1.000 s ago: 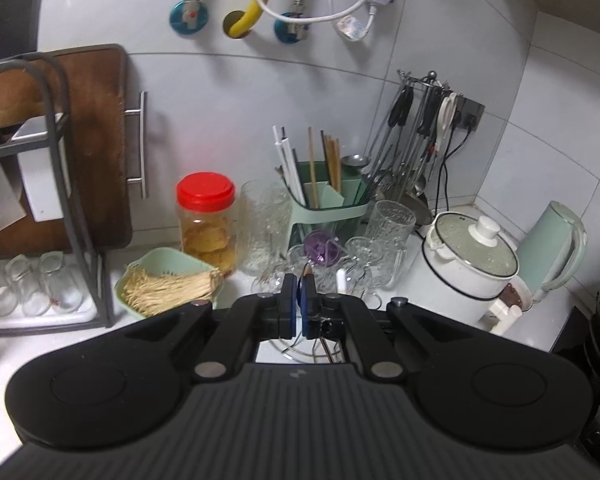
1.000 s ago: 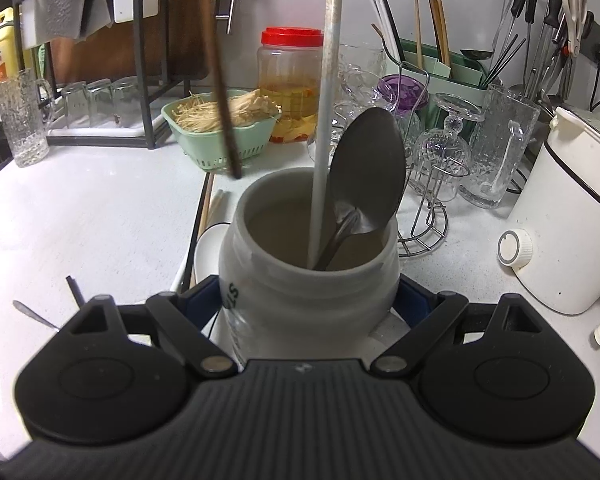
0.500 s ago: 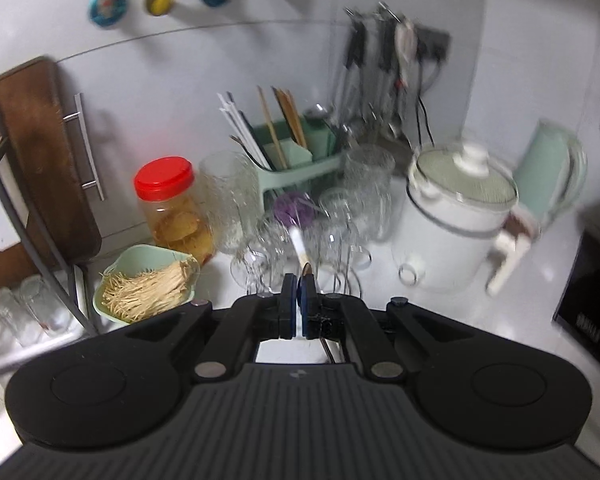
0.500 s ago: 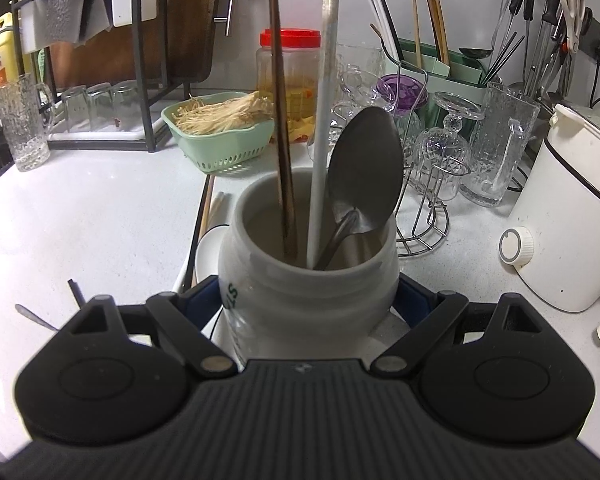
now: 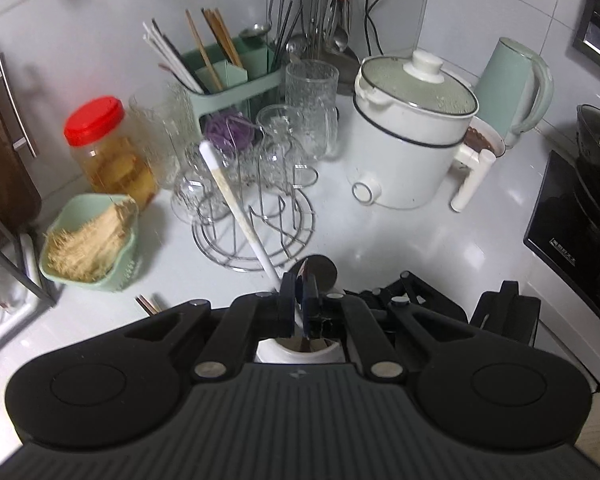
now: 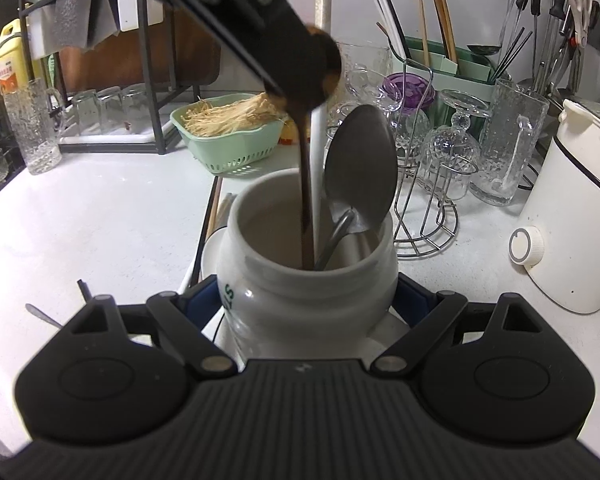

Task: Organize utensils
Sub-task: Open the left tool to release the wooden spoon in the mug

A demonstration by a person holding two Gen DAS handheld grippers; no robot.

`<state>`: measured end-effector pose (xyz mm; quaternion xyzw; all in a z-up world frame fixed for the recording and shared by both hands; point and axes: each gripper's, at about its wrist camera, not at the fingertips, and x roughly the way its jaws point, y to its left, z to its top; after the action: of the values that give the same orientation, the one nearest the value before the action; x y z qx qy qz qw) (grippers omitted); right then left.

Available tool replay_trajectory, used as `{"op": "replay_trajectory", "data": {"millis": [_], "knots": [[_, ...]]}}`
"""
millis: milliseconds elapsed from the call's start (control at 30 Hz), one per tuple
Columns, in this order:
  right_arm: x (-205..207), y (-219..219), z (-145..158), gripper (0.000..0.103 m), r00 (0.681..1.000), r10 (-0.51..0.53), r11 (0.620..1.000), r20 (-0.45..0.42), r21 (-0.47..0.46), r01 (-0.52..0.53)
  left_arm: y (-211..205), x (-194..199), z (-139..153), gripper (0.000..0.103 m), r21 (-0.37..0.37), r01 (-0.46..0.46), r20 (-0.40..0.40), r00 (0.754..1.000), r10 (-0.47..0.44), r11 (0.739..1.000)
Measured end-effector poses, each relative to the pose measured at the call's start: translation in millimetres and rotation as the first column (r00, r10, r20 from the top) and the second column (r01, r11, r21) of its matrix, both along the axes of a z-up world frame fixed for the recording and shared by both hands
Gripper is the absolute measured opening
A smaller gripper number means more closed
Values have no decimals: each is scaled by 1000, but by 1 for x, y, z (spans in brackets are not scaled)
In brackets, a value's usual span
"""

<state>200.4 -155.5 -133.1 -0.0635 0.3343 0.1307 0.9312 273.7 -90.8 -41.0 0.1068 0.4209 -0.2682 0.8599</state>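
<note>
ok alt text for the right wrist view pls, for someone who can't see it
The right gripper clamps a white ceramic jar on a white counter while the left gripper lowers a dark wooden spoon into it, beside a metal spoon and a white stick. Glasses and utensil racks stand behind.

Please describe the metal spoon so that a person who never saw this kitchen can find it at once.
Find the white ceramic jar at the front of the white counter, clamped between the right gripper's jaws. The metal spoon stands in it, bowl up. Its neighbours there, a white stick and a dark wooden utensil, are thin.
</note>
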Motion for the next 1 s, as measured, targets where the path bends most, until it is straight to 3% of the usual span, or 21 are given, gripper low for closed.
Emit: {"op": "replay_trajectory", "data": {"millis": [367, 533, 600, 667, 1000], "knots": [[-1, 0, 0, 92, 1000, 10, 1000, 8, 0, -10, 7, 8, -8, 5, -74, -35, -84, 996, 28, 997], [-1, 0, 0, 92, 1000, 7, 1000, 6, -2, -7, 8, 6, -9, 5, -75, -27, -91, 996, 20, 997], [-1, 0, 0, 92, 1000, 6, 1000, 7, -2, -6, 9, 6, -8, 7, -78, -38, -88, 996, 31, 996], [-2, 0, 0, 92, 1000, 3, 1000, 9, -1, -3, 12, 6, -5, 15, -91, -50, -82, 996, 42, 995], [-3, 1, 0, 92, 1000, -11, 1000, 18, -1, 11, 33, -1, 20, 16, -176, -91, -13, 996, 90, 980]]}}
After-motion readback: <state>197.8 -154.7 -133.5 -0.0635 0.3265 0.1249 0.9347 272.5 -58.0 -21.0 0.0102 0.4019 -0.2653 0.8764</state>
